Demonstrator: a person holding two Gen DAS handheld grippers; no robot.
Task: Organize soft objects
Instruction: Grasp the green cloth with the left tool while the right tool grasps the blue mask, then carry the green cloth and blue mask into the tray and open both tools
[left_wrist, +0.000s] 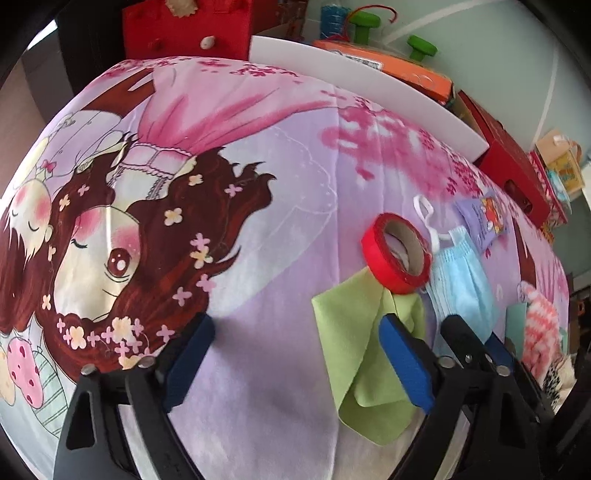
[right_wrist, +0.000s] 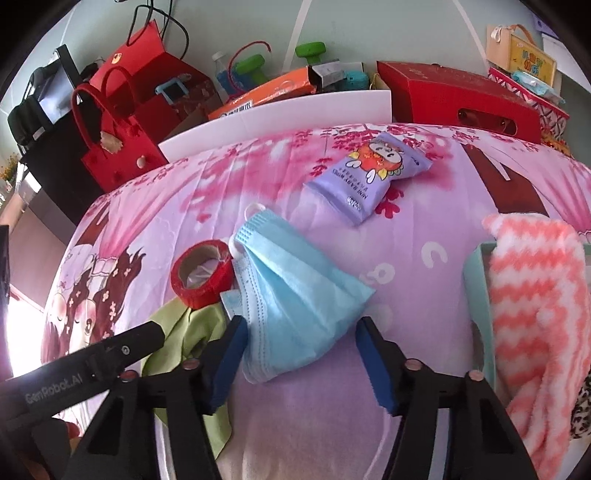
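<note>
- Left wrist view: the left gripper (left_wrist: 295, 360) is spread wide above the cartoon-print sheet (left_wrist: 258, 155), pinching nothing. The green cloth (left_wrist: 354, 343) lies between its fingers, nearer the right one, and a red tape roll (left_wrist: 397, 253) rests on the cloth's far corner.
- Right wrist view: the right gripper (right_wrist: 301, 360) is spread too (nothing between the pads), straddling the near edge of the blue face mask (right_wrist: 295, 295). A purple wipes pack (right_wrist: 369, 175) lies beyond, and a pink-and-white striped towel (right_wrist: 535, 314) drapes over a teal bin (right_wrist: 476, 295).
</note>
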